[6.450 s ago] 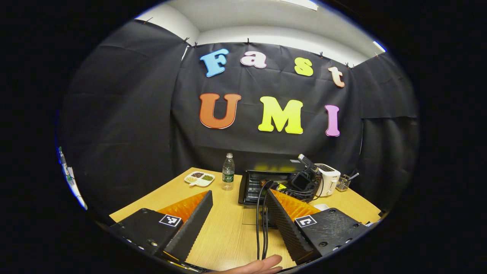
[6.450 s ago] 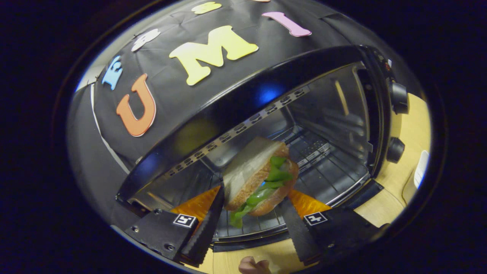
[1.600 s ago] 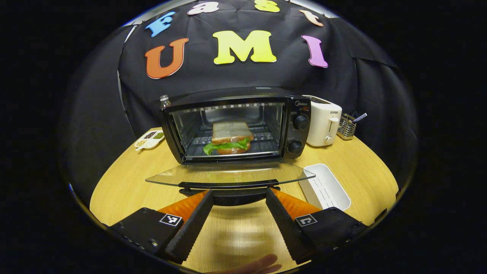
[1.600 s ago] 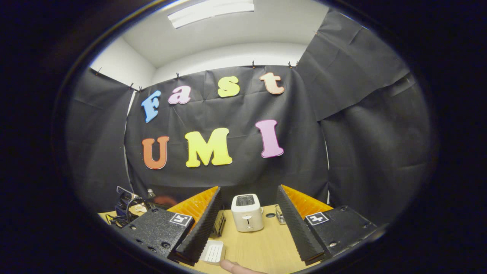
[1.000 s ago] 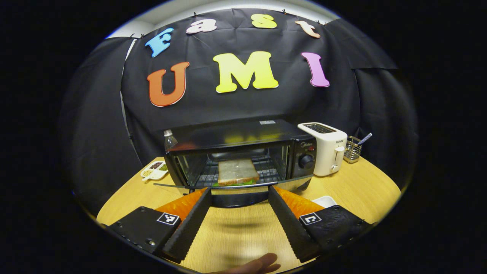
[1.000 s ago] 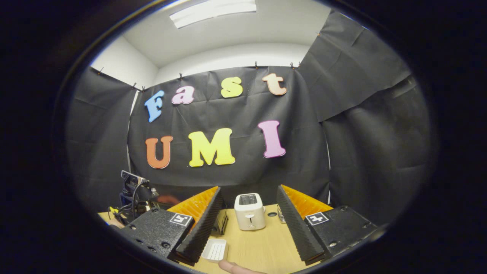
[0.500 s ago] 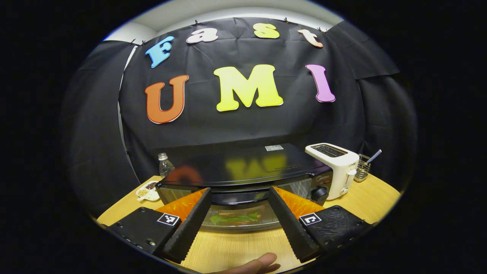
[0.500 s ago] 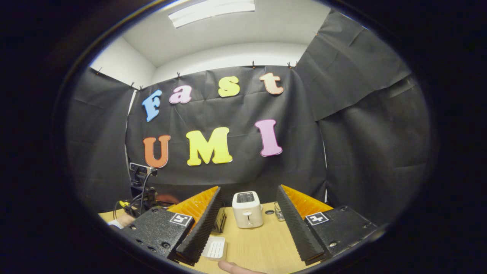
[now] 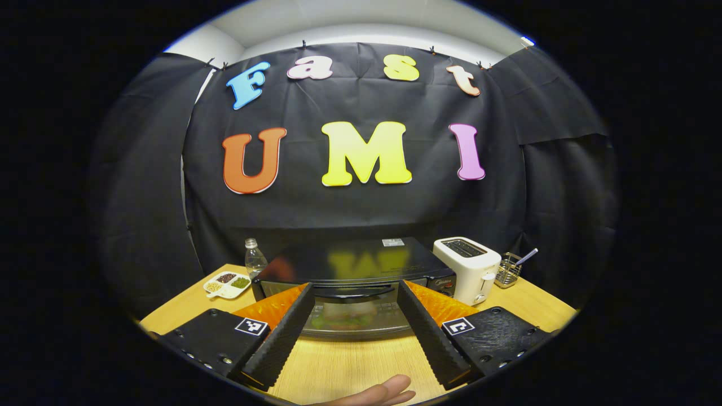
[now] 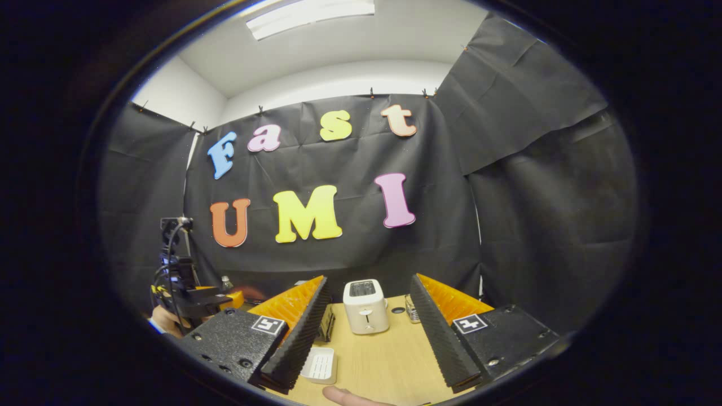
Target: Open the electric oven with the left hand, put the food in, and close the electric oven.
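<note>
Facing oven point(image 9: 352, 268), left tool point(image 9: 351, 324) agape

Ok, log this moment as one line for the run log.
phase: closing | oven door: up, looks shut | sandwich: inside, dim behind glass | left tool: open, at door handle | right tool: open, empty

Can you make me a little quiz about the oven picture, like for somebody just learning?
1. True or false: the oven door is shut with the sandwich behind its glass.
2. What stands right of the oven: A, a water bottle; B, the white toaster; C, a kettle?
3. Fill in: the left gripper has its fingers ____, holding nothing.

Key: 1 true. 2 B. 3 open, spread apart in front of the oven door.
</note>
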Available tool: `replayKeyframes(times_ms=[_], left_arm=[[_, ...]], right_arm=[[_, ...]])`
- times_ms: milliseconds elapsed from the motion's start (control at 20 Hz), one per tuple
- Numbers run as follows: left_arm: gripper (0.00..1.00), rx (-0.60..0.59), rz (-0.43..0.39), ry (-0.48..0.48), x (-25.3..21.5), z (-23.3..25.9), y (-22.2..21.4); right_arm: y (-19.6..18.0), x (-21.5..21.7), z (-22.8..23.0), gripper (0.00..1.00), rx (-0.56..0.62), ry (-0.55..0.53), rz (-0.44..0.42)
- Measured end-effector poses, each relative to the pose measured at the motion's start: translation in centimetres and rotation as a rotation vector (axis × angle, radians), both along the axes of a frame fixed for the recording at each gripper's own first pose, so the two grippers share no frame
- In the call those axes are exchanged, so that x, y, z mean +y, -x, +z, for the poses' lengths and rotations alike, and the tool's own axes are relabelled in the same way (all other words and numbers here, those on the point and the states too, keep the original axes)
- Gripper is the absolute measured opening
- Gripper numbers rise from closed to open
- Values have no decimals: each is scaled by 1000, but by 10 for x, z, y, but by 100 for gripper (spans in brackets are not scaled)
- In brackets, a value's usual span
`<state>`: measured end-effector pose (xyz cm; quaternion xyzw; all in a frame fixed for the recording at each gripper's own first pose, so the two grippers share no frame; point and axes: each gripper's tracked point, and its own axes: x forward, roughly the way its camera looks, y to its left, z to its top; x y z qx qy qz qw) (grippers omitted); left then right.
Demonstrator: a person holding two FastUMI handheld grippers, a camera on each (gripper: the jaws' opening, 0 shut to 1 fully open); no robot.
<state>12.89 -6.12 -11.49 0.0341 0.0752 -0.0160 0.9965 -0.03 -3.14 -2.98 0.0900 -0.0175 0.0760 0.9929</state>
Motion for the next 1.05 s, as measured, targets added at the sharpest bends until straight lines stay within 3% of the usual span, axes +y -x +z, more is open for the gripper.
replayKeyframes(times_ms=[550,600,700,750,800,850,950,1000,1050], left_arm=[[96,-124,38,17,25,80,106],[96,-126,48,22,28,81,116],[96,-122,57,40,29,84,136],[96,-130,54,39,28,88,143],[96,-146,66,35,30,94,149],[96,-162,90,44,37,99,154],[96,-188,75,47,30,105,160],[95,-186,65,39,27,102,164],[95,-183,72,37,29,99,170]], right_arm=[[22,10,12,93,-16,22,9],[23,10,13,84,-18,22,9],[22,8,13,84,-20,30,-2],[21,7,13,93,-16,35,-4],[20,7,13,93,-14,40,-4],[20,5,14,84,-13,42,-7],[19,4,13,84,-13,54,-11],[17,4,12,93,-13,60,-12],[17,4,11,93,-14,66,-13]])
